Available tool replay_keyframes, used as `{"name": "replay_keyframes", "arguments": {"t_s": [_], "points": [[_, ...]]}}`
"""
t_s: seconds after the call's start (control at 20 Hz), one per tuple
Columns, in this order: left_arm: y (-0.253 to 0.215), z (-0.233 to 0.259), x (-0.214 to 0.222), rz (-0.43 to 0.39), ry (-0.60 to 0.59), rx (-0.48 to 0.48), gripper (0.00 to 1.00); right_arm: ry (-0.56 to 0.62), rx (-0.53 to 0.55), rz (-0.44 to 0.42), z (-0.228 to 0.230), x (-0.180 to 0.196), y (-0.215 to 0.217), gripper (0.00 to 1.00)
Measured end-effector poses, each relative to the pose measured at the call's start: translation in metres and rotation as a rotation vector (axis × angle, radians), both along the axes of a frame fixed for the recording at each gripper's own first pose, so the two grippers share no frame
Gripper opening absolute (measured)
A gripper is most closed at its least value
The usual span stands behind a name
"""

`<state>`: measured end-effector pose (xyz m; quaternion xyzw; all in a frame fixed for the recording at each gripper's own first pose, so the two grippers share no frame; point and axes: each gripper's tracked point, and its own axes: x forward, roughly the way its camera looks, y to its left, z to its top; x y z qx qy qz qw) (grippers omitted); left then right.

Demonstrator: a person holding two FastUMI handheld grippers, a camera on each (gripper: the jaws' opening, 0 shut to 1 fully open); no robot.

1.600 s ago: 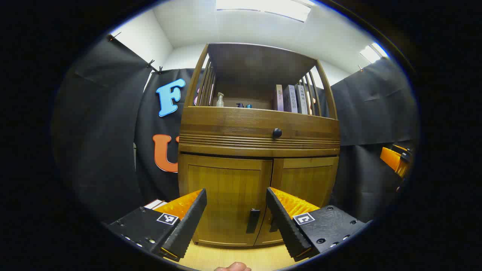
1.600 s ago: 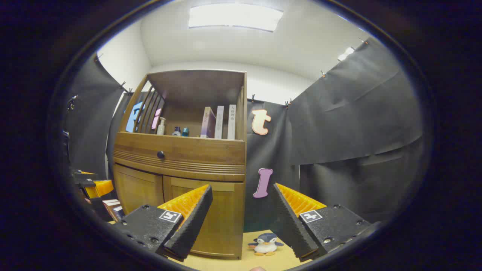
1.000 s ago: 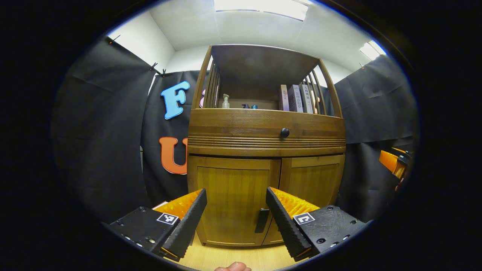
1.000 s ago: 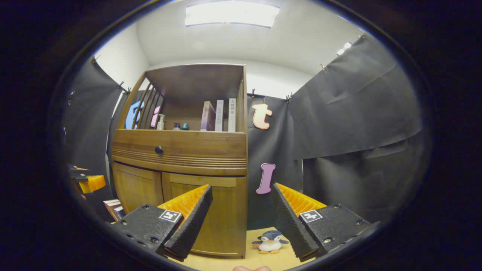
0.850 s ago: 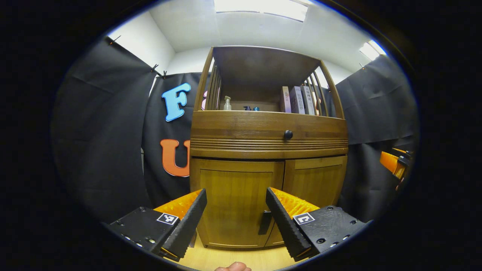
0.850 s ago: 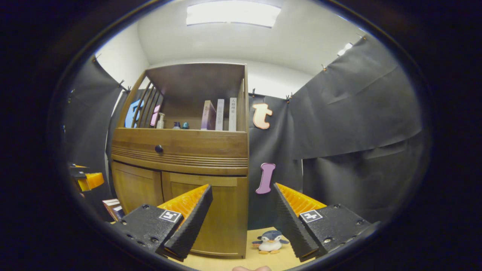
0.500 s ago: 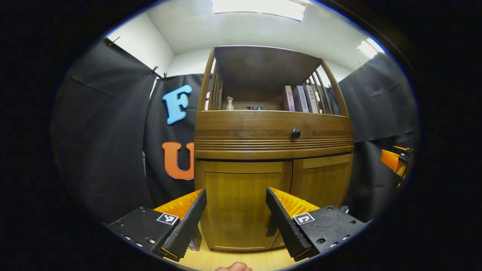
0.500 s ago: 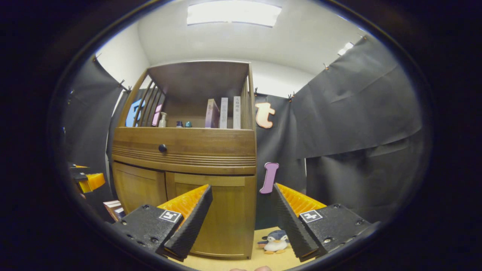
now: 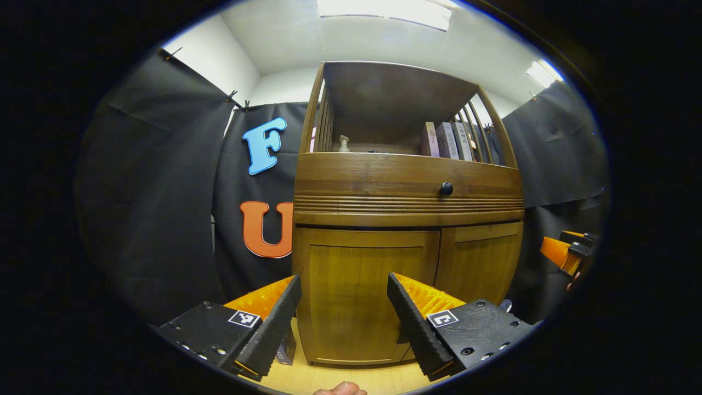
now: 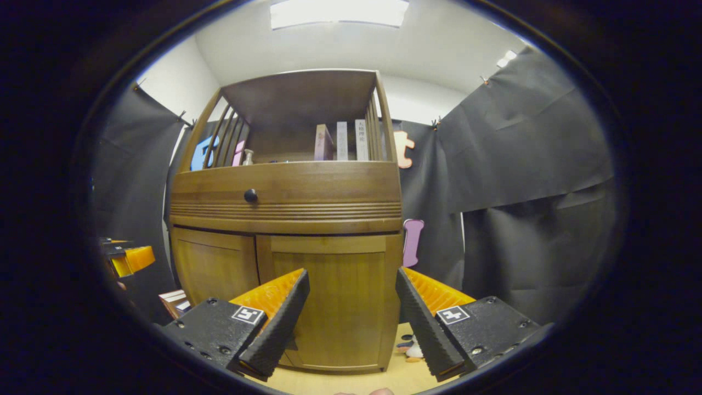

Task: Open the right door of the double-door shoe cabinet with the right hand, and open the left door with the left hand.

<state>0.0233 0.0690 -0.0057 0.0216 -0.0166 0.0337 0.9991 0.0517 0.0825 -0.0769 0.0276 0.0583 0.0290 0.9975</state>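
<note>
The wooden shoe cabinet (image 9: 406,219) stands straight ahead with both lower doors closed. In the left gripper view the left door (image 9: 356,296) lies between the fingers of my left gripper (image 9: 343,280), which is open and holds nothing; the right door (image 9: 480,263) is beside it. The right gripper view shows the right door (image 10: 334,307) between the fingers of my open right gripper (image 10: 352,274), with the left door (image 10: 216,269) beyond. Both grippers are short of the doors. My fingers hide the door handles. Each gripper also appears at the other view's edge: right gripper (image 9: 565,252), left gripper (image 10: 129,258).
Above the doors is a drawer with a black knob (image 9: 446,188), and above that an open shelf with books (image 9: 444,140) and a bottle (image 9: 344,144). A toy penguin (image 10: 412,348) sits on the wooden floor right of the cabinet. A stack of books (image 10: 175,300) lies to the cabinet's left.
Both grippers have come closer to the cabinet. The right gripper has swung left to face the right door, the left gripper now faces the left door. Doors stay closed, grippers stay open.
</note>
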Motion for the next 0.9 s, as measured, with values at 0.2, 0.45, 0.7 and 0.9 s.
{"name": "replay_keyframes", "arguments": {"t_s": [0.2, 0.45, 0.7, 0.9], "points": [[0.009, -0.006, -0.004, 0.014, 0.002, 0.006, 0.95, 0.055, 0.014, 0.047, -0.029, 0.008, 0.027, 1.00], [0.019, -0.013, -0.015, 0.031, 0.010, 0.023, 0.95, 0.137, 0.035, 0.132, -0.070, 0.020, 0.067, 0.99], [0.041, -0.016, -0.031, 0.080, 0.011, 0.069, 0.95, 0.191, 0.031, 0.187, -0.107, 0.038, 0.099, 0.99], [0.064, -0.013, -0.049, 0.151, 0.000, 0.084, 0.95, 0.261, -0.007, 0.213, -0.149, 0.049, 0.116, 0.99]]}}
